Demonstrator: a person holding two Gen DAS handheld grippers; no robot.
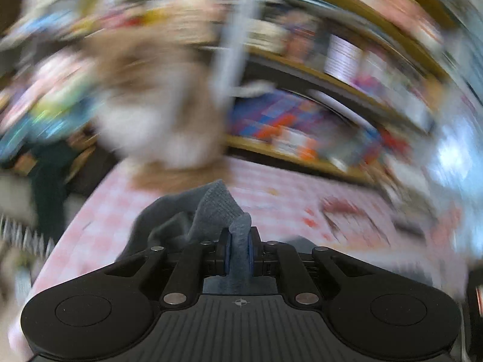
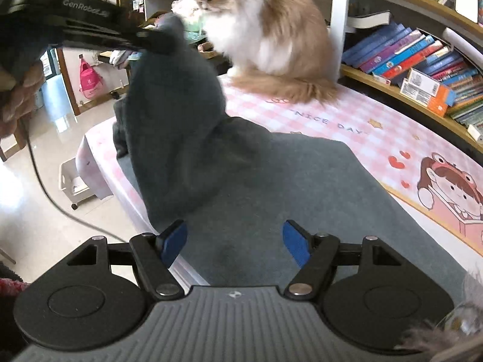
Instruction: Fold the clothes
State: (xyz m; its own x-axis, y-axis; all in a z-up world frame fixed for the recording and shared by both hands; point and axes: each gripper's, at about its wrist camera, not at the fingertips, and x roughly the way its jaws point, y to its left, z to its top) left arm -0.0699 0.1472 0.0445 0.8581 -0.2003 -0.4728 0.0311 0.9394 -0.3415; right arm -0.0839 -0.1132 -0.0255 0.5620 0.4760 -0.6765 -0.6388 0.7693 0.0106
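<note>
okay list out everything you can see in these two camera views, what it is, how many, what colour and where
grey garment: one, dark grey, spread on the table, one end lifted.
cat: one, ginger and white, sitting at the table's far end.
tablecloth: one, pink and white check with cartoon prints, covering the table.
books: many, mostly blue, red and purple, on the curved wooden shelf to the right.
pink bag: one, hanging in the room behind on the left.
white bin: one, on the floor beside the table.
left gripper: one, black with blue pads, shut on the raised cloth.
right gripper: one, black with blue pads, open above the garment.
</note>
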